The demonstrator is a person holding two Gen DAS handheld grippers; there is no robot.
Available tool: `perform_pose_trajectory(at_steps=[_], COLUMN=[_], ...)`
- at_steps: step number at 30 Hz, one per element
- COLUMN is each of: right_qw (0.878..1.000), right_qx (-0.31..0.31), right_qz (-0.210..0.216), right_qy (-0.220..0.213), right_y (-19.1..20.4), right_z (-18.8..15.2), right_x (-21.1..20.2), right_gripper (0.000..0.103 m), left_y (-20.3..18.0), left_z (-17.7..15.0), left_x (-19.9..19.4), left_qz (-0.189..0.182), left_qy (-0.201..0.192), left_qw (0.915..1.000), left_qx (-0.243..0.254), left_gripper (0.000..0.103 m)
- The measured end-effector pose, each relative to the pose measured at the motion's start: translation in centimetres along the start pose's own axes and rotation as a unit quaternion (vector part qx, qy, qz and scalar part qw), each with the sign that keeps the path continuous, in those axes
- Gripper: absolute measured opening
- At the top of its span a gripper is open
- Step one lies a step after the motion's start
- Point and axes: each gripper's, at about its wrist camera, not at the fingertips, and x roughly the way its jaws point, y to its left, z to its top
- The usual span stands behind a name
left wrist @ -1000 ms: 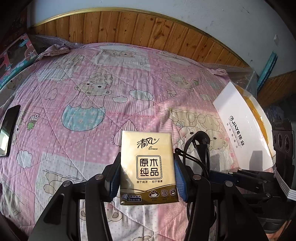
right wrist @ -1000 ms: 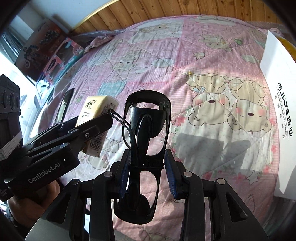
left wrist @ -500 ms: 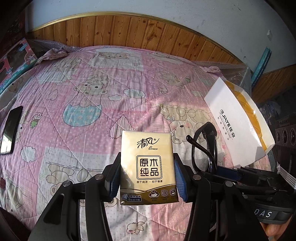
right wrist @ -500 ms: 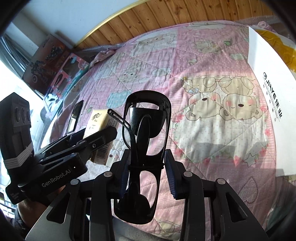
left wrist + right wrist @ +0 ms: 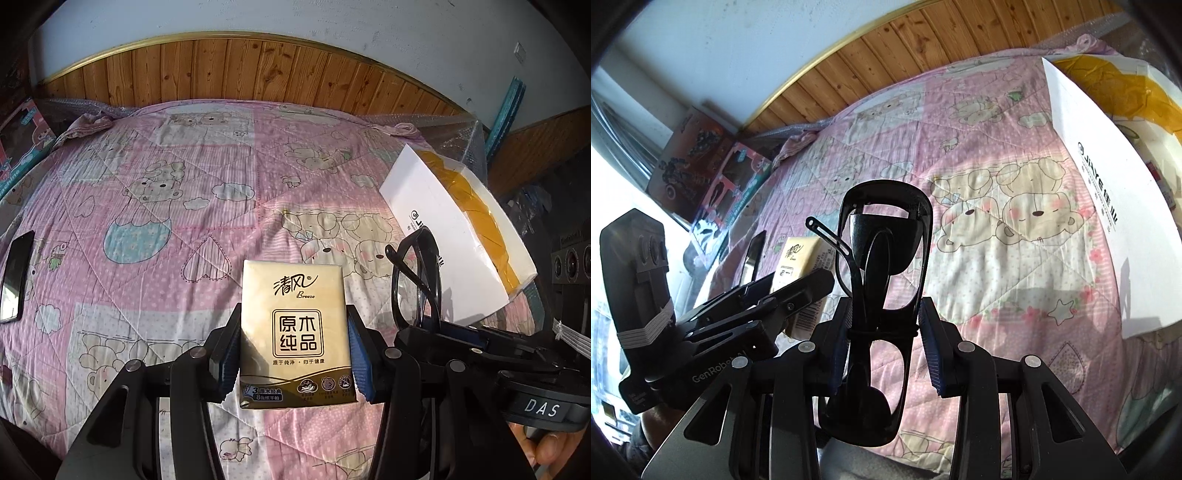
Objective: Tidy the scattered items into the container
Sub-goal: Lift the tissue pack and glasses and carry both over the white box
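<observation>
Your bed, under a pink quilted cover printed with bears (image 5: pixel 155 206), fills both views, with a wooden plank headboard (image 5: pixel 258 70) along its far edge. Your white open cardboard box with a yellow lining (image 5: pixel 454 236) sits at the bed's right edge, tilted, its printed wall facing the middle of the bed. A black flat phone (image 5: pixel 16 273) lies at the bed's left edge. Your left claw (image 5: pixel 293 354) is clamped on a gold rectangular tissue packet (image 5: pixel 295 328), held upright above the near edge of the bed, clear of the cover. Your right claw (image 5: pixel 886 347) is closed on a pair of black-framed folded glasses (image 5: pixel 882 258), held on end with one lens up, just right of the packet and nearer the box. Neither item is in the box.
</observation>
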Motion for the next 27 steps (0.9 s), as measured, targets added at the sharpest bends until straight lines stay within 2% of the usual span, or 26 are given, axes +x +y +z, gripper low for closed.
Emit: perform_pose_trajectory(at_steps=[27], right_qw=[0.994], right_qx=[0.064], right_qz=[-0.001], right_qy=[-0.093], right_y=[-6.6], right_z=[3.3], right_x=[-8.1], right_gripper=[0.038], left_y=[-9.0], left_z=[4.8], left_x=[0.7], left_qz=[-0.035], left_qy=[-0.015], left_qw=[0.9977], left_qx=[0.057], left_gripper=[0.052])
